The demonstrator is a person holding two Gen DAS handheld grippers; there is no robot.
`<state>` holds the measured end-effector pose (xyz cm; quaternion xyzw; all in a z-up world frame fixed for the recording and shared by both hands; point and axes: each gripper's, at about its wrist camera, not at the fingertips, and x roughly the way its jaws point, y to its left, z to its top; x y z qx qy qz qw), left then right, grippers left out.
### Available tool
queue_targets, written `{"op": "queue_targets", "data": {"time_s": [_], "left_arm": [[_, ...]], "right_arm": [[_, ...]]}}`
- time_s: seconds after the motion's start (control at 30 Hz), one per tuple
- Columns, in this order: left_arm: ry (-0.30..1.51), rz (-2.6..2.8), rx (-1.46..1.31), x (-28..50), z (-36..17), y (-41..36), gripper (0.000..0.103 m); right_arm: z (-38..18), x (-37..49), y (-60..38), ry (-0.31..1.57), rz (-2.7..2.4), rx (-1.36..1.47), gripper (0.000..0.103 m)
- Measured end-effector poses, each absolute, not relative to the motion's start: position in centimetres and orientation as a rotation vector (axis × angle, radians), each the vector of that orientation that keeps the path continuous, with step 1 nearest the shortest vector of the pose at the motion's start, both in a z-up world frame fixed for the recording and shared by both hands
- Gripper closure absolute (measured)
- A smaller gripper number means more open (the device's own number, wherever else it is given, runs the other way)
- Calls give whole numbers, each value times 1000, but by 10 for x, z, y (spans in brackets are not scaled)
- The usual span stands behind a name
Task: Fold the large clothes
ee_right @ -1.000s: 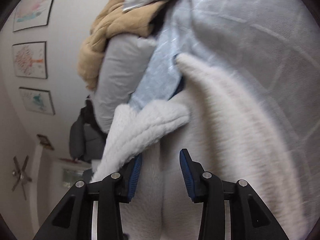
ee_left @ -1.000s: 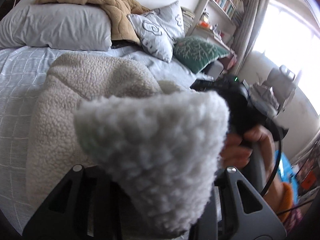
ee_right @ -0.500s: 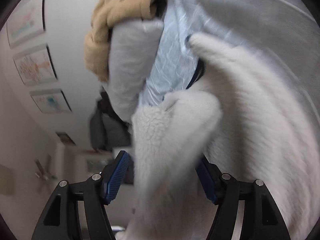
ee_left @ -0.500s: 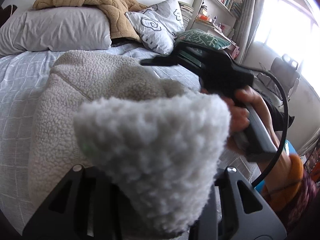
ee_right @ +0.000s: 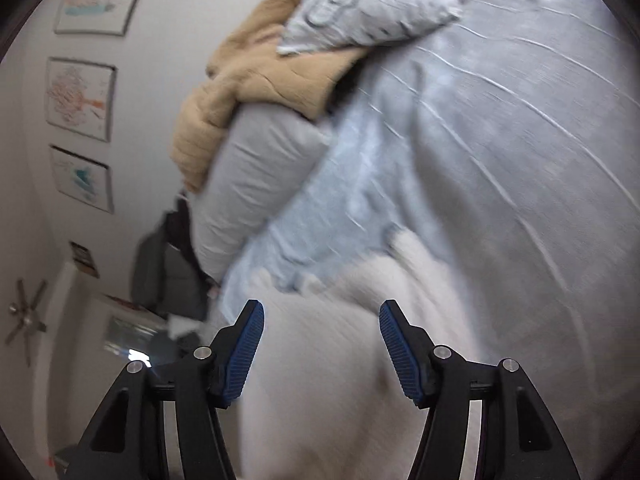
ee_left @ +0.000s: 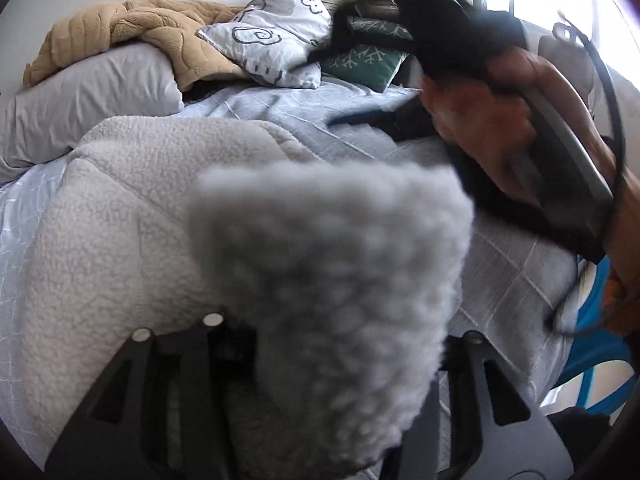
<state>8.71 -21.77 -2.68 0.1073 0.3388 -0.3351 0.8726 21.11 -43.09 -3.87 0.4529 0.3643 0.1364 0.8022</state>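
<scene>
Left tongs point(ee_left: 332, 360) pinch a fluffy fleece point(ee_left: 120, 240) corner, held up close to the cam. Rest of fleece lies on the bed point(ee_left: 320, 120). Right tongs point(ee_right: 322, 344) wide open, holding nothing, just above the fleece. Pillows point(ee_left: 92, 92) & tan blanket point(ee_left: 160, 32) at far end.

Both wrist cameras sit close above the bed point(ee_left: 280, 112), facing its grey pillow point(ee_left: 92, 92) point(ee_right: 256, 184); the right view is tilted.

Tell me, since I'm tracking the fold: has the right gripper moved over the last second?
Yes. In the left wrist view the right gripper has risen from beside the fleece to in front of the green pillow.
</scene>
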Motion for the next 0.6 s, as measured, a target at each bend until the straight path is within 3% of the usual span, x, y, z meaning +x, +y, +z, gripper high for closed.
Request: {"op": "queue_targets", "data": {"time_s": [0.17, 0.4, 0.6], "left_arm": [[759, -768, 156, 94, -10, -200, 48], [852, -927, 139, 78, 15, -174, 26], [851, -973, 138, 65, 48, -126, 25]], "right_arm": [[-50, 179, -409, 934, 342, 890, 40], [-68, 171, -375, 1043, 428, 942, 40], [-72, 182, -361, 1075, 431, 933, 40]]}}
